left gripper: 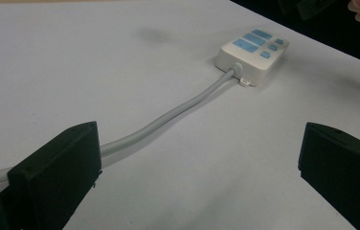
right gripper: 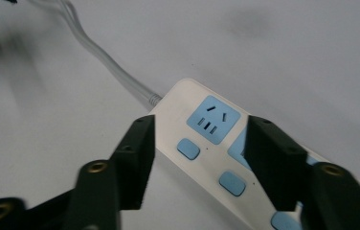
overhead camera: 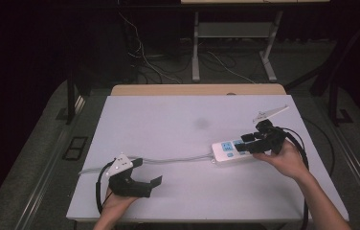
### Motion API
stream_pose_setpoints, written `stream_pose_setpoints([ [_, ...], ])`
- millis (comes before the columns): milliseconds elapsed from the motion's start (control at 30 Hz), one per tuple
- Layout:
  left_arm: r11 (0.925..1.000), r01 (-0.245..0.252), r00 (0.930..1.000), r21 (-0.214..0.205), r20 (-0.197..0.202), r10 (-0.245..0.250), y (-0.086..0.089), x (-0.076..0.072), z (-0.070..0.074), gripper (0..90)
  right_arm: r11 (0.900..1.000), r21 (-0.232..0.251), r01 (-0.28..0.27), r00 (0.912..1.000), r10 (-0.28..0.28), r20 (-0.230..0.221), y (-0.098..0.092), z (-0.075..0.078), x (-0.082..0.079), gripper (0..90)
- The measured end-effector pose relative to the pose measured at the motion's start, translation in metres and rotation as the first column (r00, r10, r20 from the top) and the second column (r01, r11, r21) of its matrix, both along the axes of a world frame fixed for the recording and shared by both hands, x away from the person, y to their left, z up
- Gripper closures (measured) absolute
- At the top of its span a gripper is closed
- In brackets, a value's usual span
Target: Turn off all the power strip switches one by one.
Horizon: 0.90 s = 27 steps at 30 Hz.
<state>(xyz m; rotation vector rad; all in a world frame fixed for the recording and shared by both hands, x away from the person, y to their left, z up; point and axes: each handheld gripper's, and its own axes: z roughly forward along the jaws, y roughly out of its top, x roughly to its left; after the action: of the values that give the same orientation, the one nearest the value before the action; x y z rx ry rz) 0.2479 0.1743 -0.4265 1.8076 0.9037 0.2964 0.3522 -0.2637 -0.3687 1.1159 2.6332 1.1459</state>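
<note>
The left hand (overhead camera: 116,199) comes in over the near edge of the table, close to its near left corner, holding the black two-jaw left gripper (overhead camera: 148,178) low and level, its jaws spread wide and pointing toward the right edge. The right forearm reaches in from the near right corner; the right hand (overhead camera: 288,160) holds the black right gripper (overhead camera: 246,143) near the right edge, jaws parted and aimed leftward.

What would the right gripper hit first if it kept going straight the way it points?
Most likely the white power strip: the right gripper has its open jaws astride the strip's socket end, apparently just above it. The exact height is hard to judge.
</note>
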Motion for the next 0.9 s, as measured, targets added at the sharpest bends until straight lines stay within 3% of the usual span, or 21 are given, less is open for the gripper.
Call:
stream_pose_setpoints([
  [133,1.0000,-0.005,1.0000,-0.003,0.002,0.005,0.000,0.000,0.000,0.0,0.9977,0.025,0.063,0.9980,-0.063,-0.006,-0.006,0.001,-0.009,15.3],
  [233,1.0000,-0.007,1.0000,-0.006,0.002,0.007,0.001,-0.001,0.000,0.0,0.9931,0.055,0.103,0.9946,-0.104,0.004,-0.011,-0.001,-0.019,9.7],
  [300,0.9999,-0.008,1.0000,-0.006,0.002,0.008,0.001,-0.001,0.001,0.0,0.9912,0.064,0.116,0.9932,-0.116,0.002,-0.014,-0.003,-0.024,0.6],
  [600,0.9999,-0.012,0.9999,-0.006,-0.001,0.012,0.001,-0.001,0.001,0.0,0.9820,0.119,0.146,0.9883,-0.150,0.027,-0.023,-0.012,-0.049,0.5],
  [900,0.9999,-0.013,0.9999,-0.006,-0.003,0.013,0.001,-0.001,0.000,0.0,0.9738,0.164,0.158,0.9867,-0.162,0.014,-0.026,-0.024,-0.067,0.5],
])
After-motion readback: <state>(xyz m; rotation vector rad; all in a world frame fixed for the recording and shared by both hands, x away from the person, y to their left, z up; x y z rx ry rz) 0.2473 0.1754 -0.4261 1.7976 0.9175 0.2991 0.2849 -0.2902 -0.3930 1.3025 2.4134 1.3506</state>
